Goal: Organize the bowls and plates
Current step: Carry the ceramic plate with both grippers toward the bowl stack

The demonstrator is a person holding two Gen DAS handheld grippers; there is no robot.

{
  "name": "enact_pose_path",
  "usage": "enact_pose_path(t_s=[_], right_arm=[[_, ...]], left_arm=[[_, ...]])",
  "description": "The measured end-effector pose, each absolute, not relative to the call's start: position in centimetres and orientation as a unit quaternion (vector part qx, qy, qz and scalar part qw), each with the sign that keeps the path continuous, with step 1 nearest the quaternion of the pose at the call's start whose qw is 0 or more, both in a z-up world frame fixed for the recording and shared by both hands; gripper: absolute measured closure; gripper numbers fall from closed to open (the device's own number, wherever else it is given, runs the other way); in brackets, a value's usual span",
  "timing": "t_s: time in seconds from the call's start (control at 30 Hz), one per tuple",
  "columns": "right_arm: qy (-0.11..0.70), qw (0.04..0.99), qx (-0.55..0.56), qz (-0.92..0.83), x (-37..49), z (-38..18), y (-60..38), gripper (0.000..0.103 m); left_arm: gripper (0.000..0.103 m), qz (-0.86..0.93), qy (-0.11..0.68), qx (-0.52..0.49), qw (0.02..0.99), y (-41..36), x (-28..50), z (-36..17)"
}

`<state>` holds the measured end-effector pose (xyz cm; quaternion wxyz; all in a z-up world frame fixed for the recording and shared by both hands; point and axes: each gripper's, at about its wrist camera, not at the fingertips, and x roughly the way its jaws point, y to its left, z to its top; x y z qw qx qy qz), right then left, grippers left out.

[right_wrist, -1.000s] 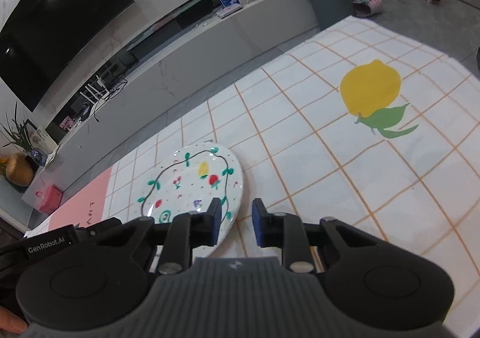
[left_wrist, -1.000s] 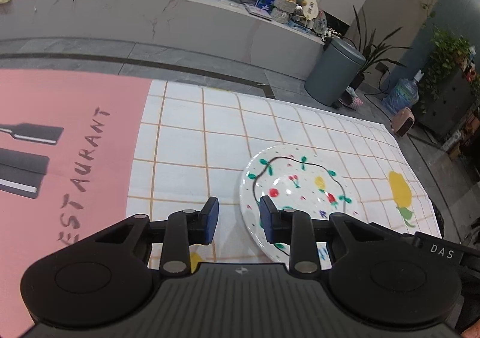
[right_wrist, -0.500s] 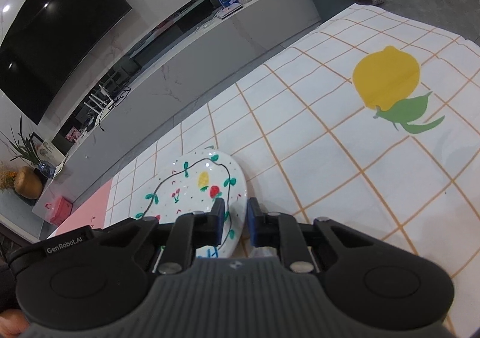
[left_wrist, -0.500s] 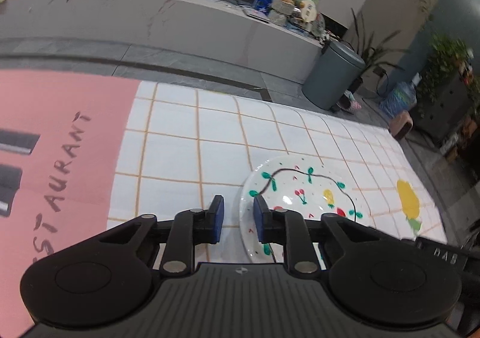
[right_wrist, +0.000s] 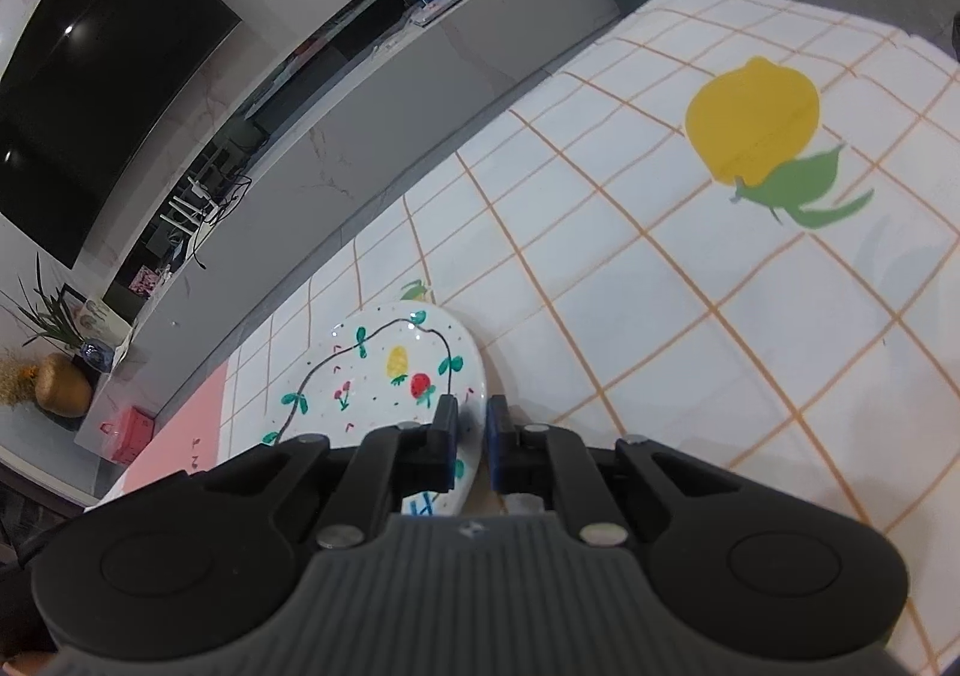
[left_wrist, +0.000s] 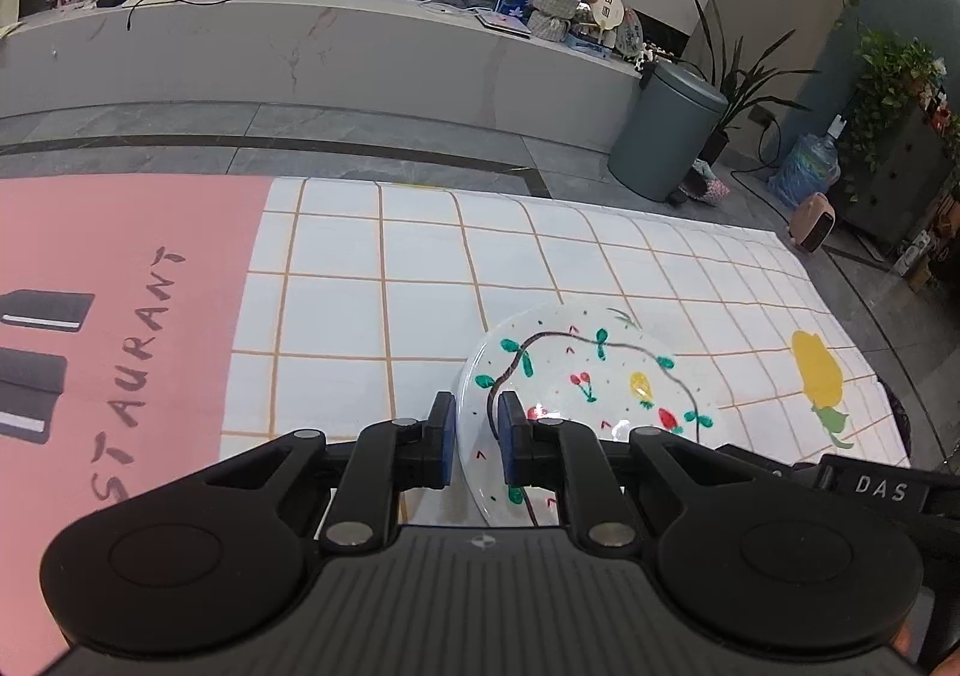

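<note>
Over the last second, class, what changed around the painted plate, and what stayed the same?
Both grippers narrowed their jaws onto opposite edges of the plate: the left gripper on its left rim, the right gripper on its right rim. Whether either grips firmly is unclear. The plate still sits on the checked tablecloth.

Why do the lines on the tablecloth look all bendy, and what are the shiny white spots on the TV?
Right wrist view: the fisheye lens bends the tablecloth grid, and the spots on the TV are reflected lights. Left wrist view: the counter edge bows too, while the painted plate looks sharp. Both views are evenly lit with soft shadows.
</note>
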<state>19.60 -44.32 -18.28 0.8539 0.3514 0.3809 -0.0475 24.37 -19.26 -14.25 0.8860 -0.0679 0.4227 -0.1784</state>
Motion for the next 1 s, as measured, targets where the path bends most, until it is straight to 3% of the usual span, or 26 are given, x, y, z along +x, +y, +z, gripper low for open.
enact_pose_path(t_s=[0.27, 1.0], right_arm=[[0.381, 0.85, 0.362, -0.046, 17.8, -16.4, -43.7, 0.095], [0.372, 0.855, 0.361, -0.012, 7.8, -11.6, -39.2, 0.095]], left_arm=[[0.087, -0.187, 0.405, -0.048, 0.894, -19.0, 22.1, -11.6], [0.089, -0.161, 0.387, -0.12, 0.9, -12.9, 11.5, -7.3]])
